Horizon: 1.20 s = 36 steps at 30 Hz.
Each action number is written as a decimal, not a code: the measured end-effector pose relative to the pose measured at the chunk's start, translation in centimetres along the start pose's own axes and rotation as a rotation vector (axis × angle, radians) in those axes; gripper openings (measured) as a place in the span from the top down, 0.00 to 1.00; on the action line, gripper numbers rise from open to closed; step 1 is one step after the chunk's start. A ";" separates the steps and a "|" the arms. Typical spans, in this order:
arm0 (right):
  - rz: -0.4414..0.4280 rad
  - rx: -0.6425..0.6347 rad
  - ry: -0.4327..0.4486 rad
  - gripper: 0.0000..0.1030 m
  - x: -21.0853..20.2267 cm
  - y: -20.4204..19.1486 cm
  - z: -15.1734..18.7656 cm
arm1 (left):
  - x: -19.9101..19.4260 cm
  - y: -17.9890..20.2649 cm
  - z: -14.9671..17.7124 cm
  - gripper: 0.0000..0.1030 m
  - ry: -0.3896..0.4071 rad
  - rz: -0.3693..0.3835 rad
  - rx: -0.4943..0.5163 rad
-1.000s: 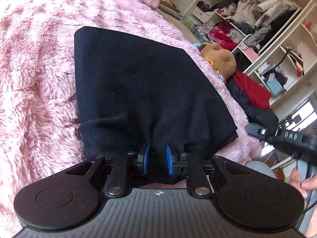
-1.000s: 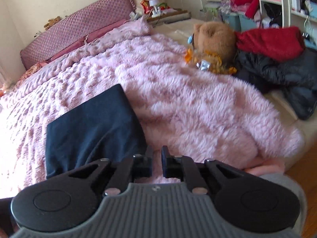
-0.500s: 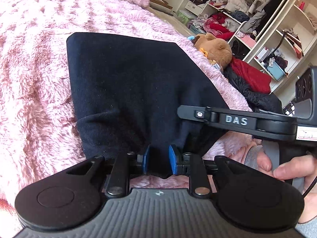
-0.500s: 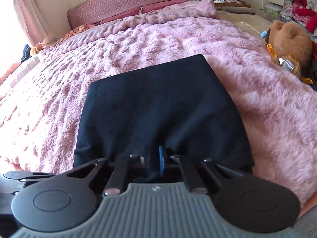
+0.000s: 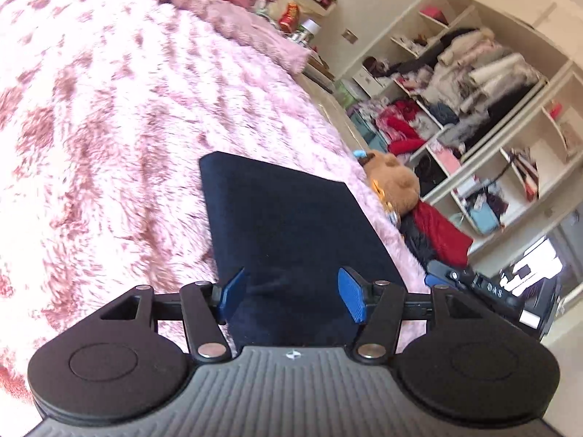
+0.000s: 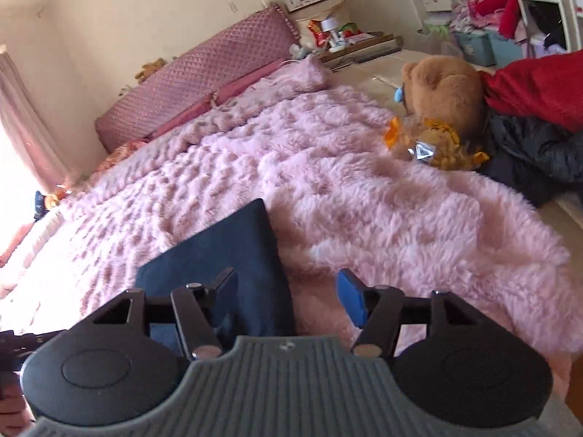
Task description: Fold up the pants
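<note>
The dark navy pants lie folded into a flat rectangle on the fluffy pink blanket. My left gripper is open, its blue pads spread wide over the near edge of the pants, holding nothing. My right gripper is open and empty, at the near right corner of the pants; its left finger is over the cloth, its right finger over the blanket. The right gripper's body shows at the right of the left wrist view.
A brown teddy bear lies at the bed's right side beside a red cloth and a dark quilted jacket. Pink pillows line the headboard. Open shelves full of clothes stand past the bed.
Both grippers have opened and let go of the pants' near edge, then drawn back. The pants now lie flat and folded on the blanket.
</note>
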State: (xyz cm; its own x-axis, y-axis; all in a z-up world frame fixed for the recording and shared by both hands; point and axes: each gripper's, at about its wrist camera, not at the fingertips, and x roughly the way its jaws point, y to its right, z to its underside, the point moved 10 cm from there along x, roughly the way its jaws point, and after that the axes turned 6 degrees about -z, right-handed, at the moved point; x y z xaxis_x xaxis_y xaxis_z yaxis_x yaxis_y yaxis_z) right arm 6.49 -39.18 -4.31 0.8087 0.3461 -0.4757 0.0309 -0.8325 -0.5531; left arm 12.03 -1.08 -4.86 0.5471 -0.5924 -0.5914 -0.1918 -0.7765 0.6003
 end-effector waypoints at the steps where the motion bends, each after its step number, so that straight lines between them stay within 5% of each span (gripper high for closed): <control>1: -0.082 0.037 -0.032 0.34 0.5 0.4 -0.3 | 0.5 -1.0 -0.4 0.33 -0.020 0.039 -0.067; 5: -0.287 0.193 -0.204 0.30 4.4 2.2 -0.5 | 4.4 -3.9 -0.1 0.31 -0.187 0.295 -0.312; 9: -0.369 0.271 -0.351 0.34 8.4 4.1 0.9 | 7.7 -7.6 0.3 0.32 -0.215 0.286 -0.447; 17: -0.580 0.375 -0.486 0.33 12.7 4.6 1.0 | 11.7 -8.3 -0.9 0.33 -0.326 0.510 -0.534; 27: -0.698 0.444 -0.636 0.33 16.5 3.1 1.5 | 15.9 -5.9 -1.3 0.33 -0.402 0.576 -0.524; 33: -0.718 0.452 -0.650 0.34 16.9 2.4 2.2 | 17.1 -5.2 -0.9 0.39 -0.455 0.568 -0.543; 36: -0.666 0.368 -0.660 0.55 16.8 2.1 2.6 | 17.0 -5.4 -0.5 0.53 -0.454 0.548 -0.538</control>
State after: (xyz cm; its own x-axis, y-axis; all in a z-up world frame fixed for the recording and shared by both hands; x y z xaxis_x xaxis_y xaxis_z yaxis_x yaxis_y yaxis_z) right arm 18.59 -34.01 -15.23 0.2027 0.9554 -0.2146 0.0843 -0.2353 -0.9682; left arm 22.81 -6.90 -17.87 0.0931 -0.9677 -0.2343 0.1397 -0.2203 0.9654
